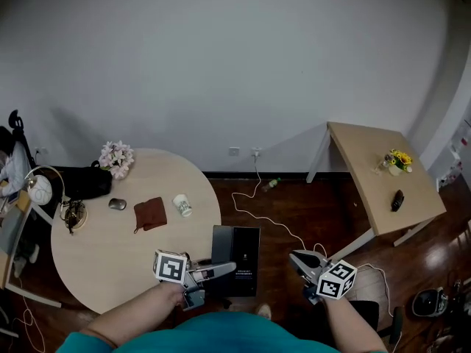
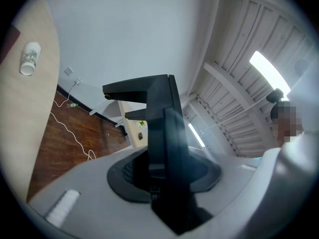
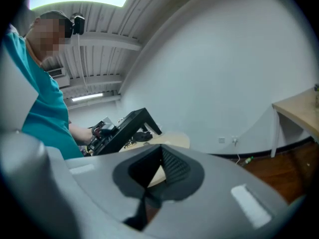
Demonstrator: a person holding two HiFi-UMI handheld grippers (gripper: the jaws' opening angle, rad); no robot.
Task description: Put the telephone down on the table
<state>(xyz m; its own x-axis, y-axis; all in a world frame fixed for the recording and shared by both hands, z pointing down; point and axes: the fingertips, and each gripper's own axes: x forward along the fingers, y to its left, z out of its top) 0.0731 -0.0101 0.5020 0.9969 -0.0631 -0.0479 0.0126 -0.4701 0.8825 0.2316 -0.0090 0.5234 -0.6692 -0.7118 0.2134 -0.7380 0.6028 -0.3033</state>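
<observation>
The telephone [image 1: 237, 259] is a flat black unit with angled legs. It hangs just off the near right edge of the round wooden table [image 1: 103, 263], above the dark floor. My left gripper [image 1: 219, 271] is shut on it. In the left gripper view the telephone [image 2: 159, 123] stands edge-on and fills the space between the jaws of that gripper [image 2: 160, 156]. My right gripper [image 1: 296, 257] is to the right over the floor, apart from the telephone. Its tips meet with nothing between them. The right gripper view shows the held telephone [image 3: 122, 131] beyond that gripper [image 3: 160, 152].
On the round table lie a brown cloth [image 1: 150, 214], a tipped paper cup [image 1: 182, 205], a mouse [image 1: 117, 204], pink flowers [image 1: 116, 158] and a black bag [image 1: 81, 182]. A rectangular table [image 1: 372, 160] stands at the right. A white cable [image 1: 268, 218] runs across the floor.
</observation>
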